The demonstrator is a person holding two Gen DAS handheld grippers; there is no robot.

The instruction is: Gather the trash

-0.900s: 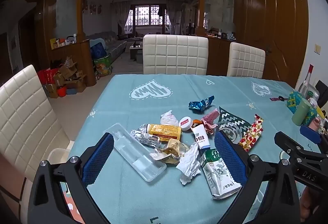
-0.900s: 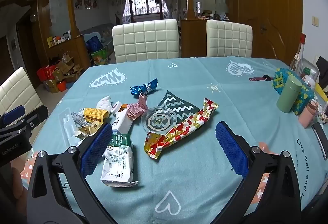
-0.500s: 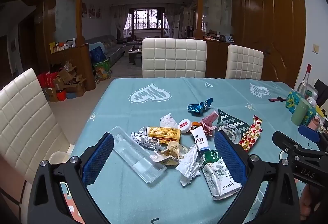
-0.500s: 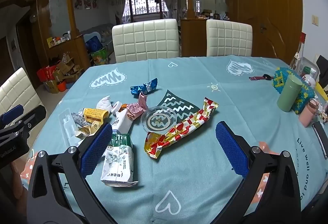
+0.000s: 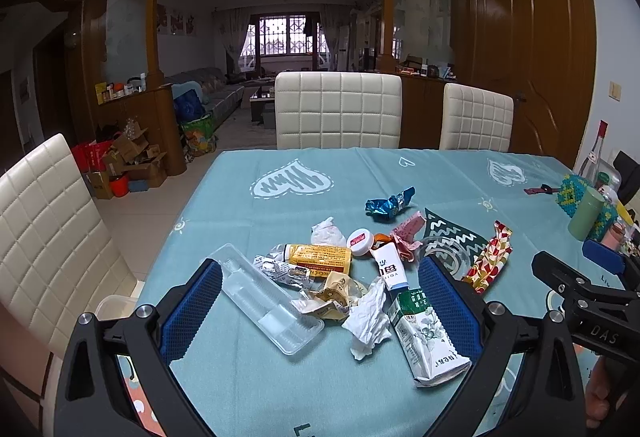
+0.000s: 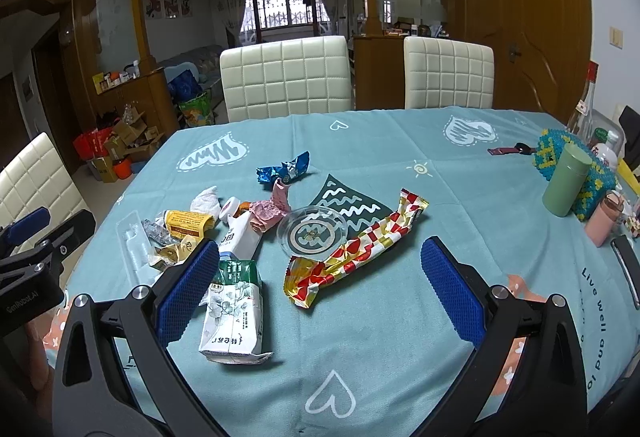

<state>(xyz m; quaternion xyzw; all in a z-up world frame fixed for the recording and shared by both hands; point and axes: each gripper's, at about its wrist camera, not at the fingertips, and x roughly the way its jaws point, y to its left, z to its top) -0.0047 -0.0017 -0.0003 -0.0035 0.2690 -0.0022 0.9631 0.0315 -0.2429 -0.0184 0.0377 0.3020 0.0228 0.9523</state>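
Trash lies scattered on the teal tablecloth (image 5: 280, 173): a clear plastic tray (image 5: 264, 297), a yellow packet (image 5: 320, 257), a crumpled tissue (image 5: 368, 317), a flattened milk carton (image 5: 424, 337) (image 6: 234, 311), a white tube (image 5: 390, 269), a blue foil wrapper (image 5: 388, 203) (image 6: 284, 171), a pink wrapper (image 6: 270, 209), a red-and-gold wrapper (image 5: 490, 257) (image 6: 356, 249) and a clear round lid (image 6: 314, 233). My left gripper (image 5: 320, 305) hovers open above the tray and tissue, holding nothing. My right gripper (image 6: 320, 285) hangs open above the carton and red-and-gold wrapper, empty.
A green cup (image 6: 566, 183), a beaded box (image 6: 576, 165), a pink cup (image 6: 602, 221) and a bottle (image 6: 584, 101) crowd the table's right edge. White padded chairs (image 5: 338, 111) stand at the far side and one (image 5: 44, 237) at the left.
The left gripper's view has drifted slightly, with the trash sitting a little lower and nearer. The right gripper has stayed put. Both remain open.
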